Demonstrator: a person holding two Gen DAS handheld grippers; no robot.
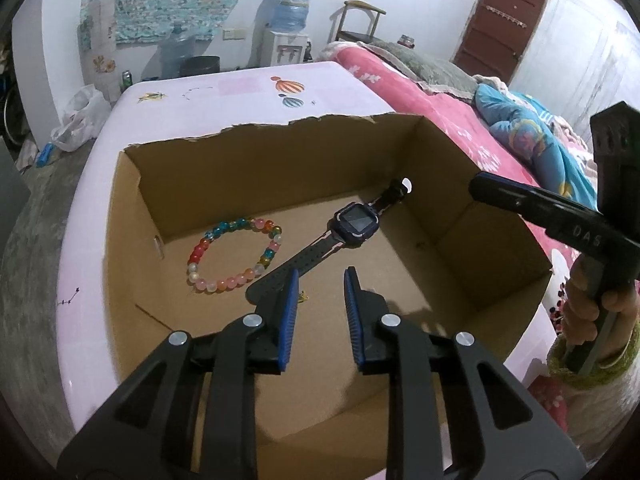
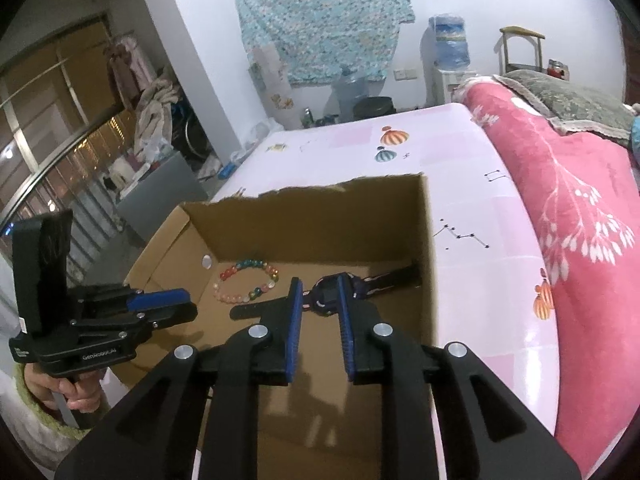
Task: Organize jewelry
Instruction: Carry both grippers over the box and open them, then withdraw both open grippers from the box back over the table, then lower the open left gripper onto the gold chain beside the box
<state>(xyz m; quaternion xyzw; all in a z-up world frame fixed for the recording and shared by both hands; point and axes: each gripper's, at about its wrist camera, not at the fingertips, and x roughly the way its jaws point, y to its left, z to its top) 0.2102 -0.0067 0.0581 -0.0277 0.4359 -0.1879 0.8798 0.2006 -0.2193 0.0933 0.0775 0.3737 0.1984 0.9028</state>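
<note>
Lying diagonally on the floor of the box (image 1: 492, 240), the watch (image 1: 356, 222) is seen ahead of both grippers, its strap running from near left to far right, with the bracelet (image 1: 234, 254) just beside it on the left. The left gripper (image 1: 322, 296) and the right gripper (image 2: 318, 304) are each parted and nothing is held. From the right wrist the watch face is framed between the pads; only the left wrist view shows the whole strap. Neither gripper is clearly nearer.
</note>
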